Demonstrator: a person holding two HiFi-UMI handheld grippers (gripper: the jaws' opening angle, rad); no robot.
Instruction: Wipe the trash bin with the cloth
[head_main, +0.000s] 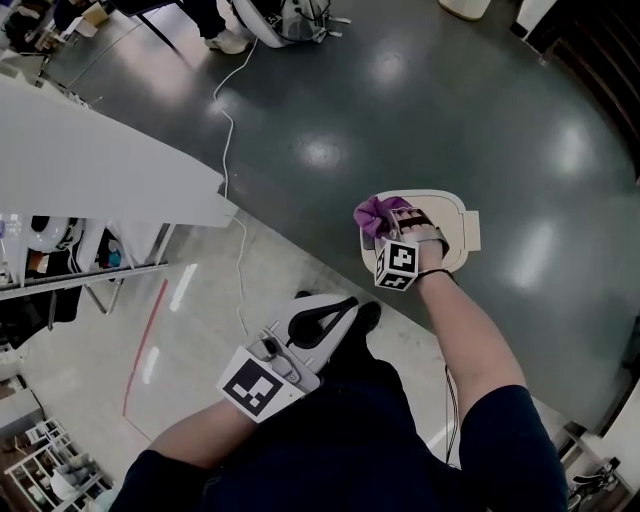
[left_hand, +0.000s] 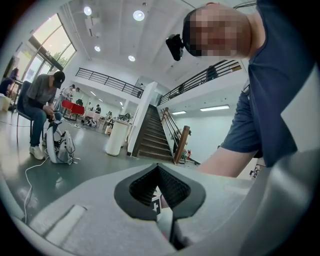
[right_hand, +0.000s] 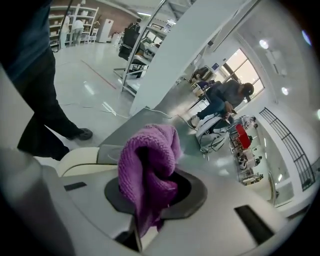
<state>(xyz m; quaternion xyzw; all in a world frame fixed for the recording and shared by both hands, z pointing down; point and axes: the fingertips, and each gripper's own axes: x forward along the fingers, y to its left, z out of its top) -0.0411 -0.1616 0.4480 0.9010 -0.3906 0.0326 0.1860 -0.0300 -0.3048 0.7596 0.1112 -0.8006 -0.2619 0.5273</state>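
Your left gripper (head_main: 345, 305) hangs by your legs, jaws together on nothing, well apart from the trash bin (head_main: 452, 218). Your right gripper (head_main: 396, 222) is clamped on the purple cloth (head_main: 374, 214) directly over the bin's lid, so it is the nearer hand and wiping likely means pressing straight down.

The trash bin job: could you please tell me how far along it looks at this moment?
Done: the purple cloth is picked up, pinched in the right gripper. In hand: that gripper holds it at the top of the cream trash bin; contact is unclear. Left: the wiping itself, since nothing shows which parts are clean. The left gripper is shut and empty, away from the bin.
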